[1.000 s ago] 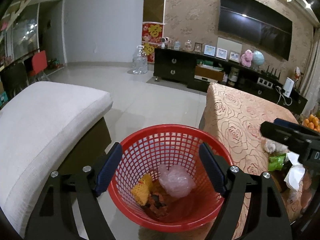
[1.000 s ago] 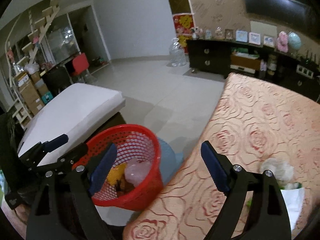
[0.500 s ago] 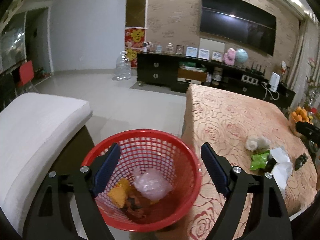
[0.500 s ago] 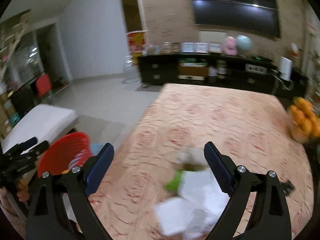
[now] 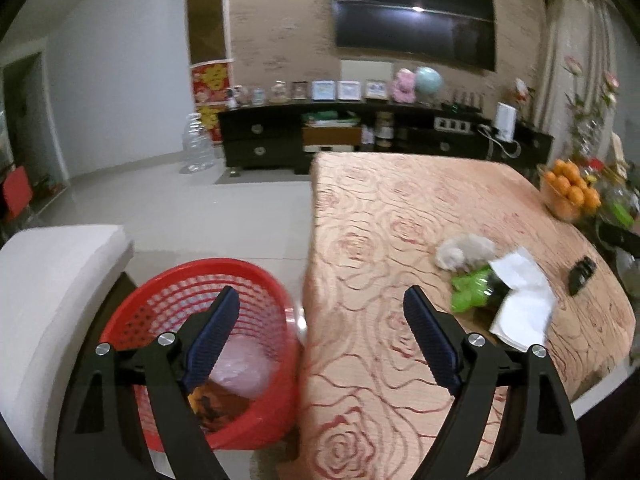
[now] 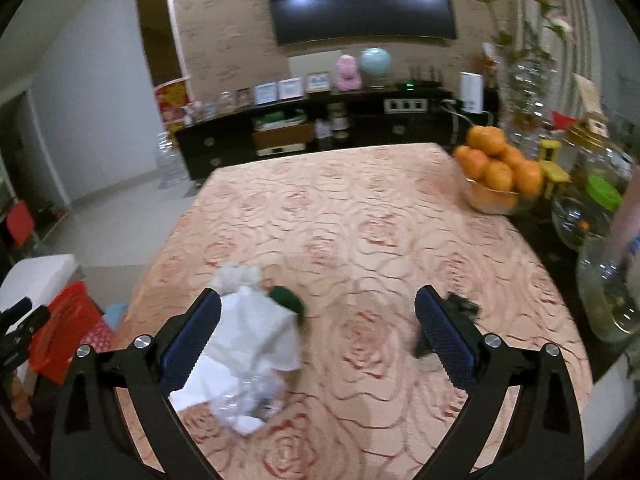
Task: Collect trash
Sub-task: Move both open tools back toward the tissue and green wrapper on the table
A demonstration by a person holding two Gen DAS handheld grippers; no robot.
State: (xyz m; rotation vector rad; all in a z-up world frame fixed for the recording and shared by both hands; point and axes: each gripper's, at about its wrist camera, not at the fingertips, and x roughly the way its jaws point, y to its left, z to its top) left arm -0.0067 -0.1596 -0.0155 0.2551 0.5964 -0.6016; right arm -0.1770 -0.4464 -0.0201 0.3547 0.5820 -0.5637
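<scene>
Red plastic mesh marks the goal: a basket (image 5: 200, 320) on the floor, already holding a clear bag and orange scraps, sits partly behind the left finger of the left claw (image 5: 320, 340), whose jaws stand wide apart with nothing between them. The right claw (image 6: 318, 332) hangs over the table (image 6: 360, 208) and its rose-patterned cloth, also spread wide and empty. The remaining trash lies just ahead of and partly under its left finger: a sheet of white paper (image 6: 256, 336), a crumpled clear wrapper (image 6: 248, 400) below it, a dark green piece (image 6: 288, 300) at the paper's far edge and a pale tissue wad (image 6: 240, 274) just beyond. A small black scrap (image 6: 460, 304) rests by the right finger. From the left claw's view the same heap shows ahead and to the right, the green piece reading as a bright wrapper (image 5: 468, 292). Judging by this, the step in hand is the next pickup by the right claw. Done well, it would shift left so the pile sits between the fingers, come down until the tips nearly meet the cloth, then close on the bunched middle of the paper rather than a loose corner, without pinching the cloth. The bowl of oranges (image 6: 496, 172) and the glassware (image 6: 600, 300) far to the right should stay untouched. The picture is slightly blurred, so small edges are uncertain.
</scene>
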